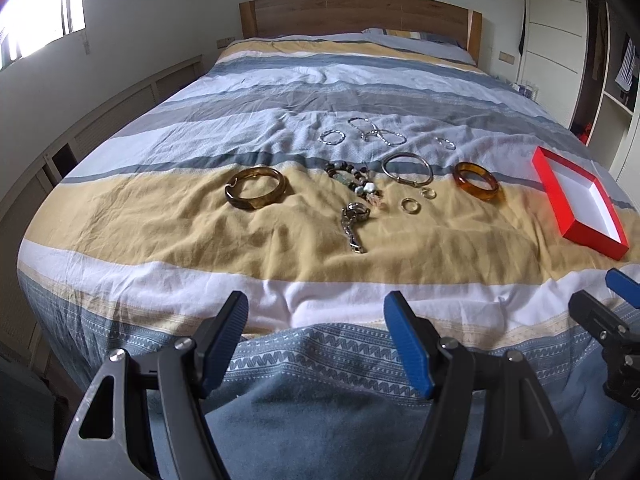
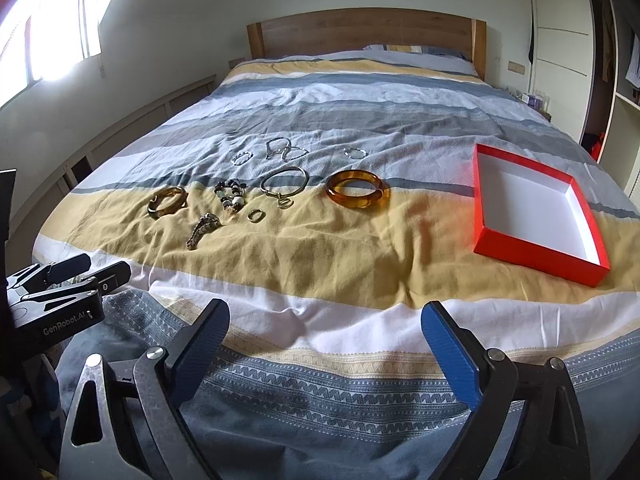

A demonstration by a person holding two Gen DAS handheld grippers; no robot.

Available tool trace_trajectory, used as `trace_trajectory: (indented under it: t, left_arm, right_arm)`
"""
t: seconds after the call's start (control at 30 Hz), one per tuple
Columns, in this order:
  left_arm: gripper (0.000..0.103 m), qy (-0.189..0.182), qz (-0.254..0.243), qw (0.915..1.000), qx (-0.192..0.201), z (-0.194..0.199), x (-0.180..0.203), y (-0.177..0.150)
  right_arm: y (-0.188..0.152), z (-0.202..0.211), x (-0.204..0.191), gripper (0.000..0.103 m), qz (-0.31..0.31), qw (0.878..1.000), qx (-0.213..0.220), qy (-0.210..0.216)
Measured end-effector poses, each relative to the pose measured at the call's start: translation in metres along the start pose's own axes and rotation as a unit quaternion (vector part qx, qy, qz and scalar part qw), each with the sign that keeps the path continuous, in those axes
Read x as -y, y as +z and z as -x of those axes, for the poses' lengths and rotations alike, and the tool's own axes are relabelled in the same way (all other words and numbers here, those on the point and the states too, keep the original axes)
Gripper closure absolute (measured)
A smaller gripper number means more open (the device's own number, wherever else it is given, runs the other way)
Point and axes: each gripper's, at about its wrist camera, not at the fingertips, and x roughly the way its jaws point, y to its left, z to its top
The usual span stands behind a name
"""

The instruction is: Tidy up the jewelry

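Several pieces of jewelry lay spread on the bed's striped duvet (image 1: 168,240): a dark amber bangle (image 1: 256,193) at the left, a beaded bracelet (image 1: 352,180), a metal watch (image 1: 354,224), a thin silver hoop (image 1: 407,168), two small rings (image 1: 411,205) and an orange amber bangle (image 2: 357,189). Silver chains (image 2: 284,150) sat farther back on the blue stripe. To the right lay an open red box (image 2: 496,240), apart from them all. The left gripper (image 1: 316,344) and right gripper (image 2: 324,344) hung over the bed's foot, jaws spread, holding nothing. A wooden headboard (image 2: 366,32) stood beyond.
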Motion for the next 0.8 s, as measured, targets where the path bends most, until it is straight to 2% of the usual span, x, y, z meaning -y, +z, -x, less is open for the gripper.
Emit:
trace_trajectory:
  t: [0.37, 0.8]
  left_arm:
    - [0.034, 0.003, 0.015, 0.9999, 0.006, -0.001, -0.009, 0.002]
    - [0.035, -0.004, 0.017, 0.9998, 0.004, -0.004, -0.012, 0.004]
  right_arm:
    - [0.0, -0.004, -0.005, 0.011, 0.012, 1.0, -0.007, 0.003]
    - [-0.002, -0.012, -0.005, 0.022, 0.012, 1.0, -0.021, 0.005]
